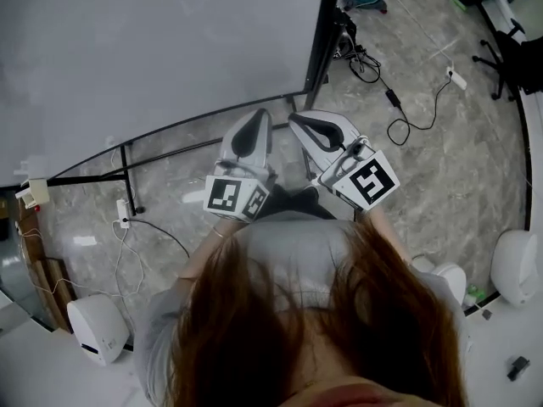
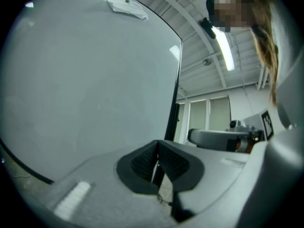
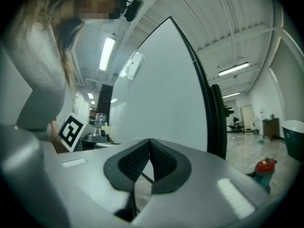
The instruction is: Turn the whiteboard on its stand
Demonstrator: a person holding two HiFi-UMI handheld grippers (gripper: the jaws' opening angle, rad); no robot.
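Whiteboard (image 1: 153, 49) on black stand (image 1: 127, 175); lower right corner just ahead of both tongs, apart. Left gripper (image 1: 257, 119) and right gripper (image 1: 301, 124): jaws together, nothing between. Teal bin (image 3: 293, 139): contents hidden.

- the whiteboard (image 1: 153, 49) is cut off by the top and left edges of the head view.
- its stand (image 1: 322, 32) is partly hidden behind the board.
- the red thing (image 3: 265, 167) on the floor (image 3: 240, 148) is too blurred to name.
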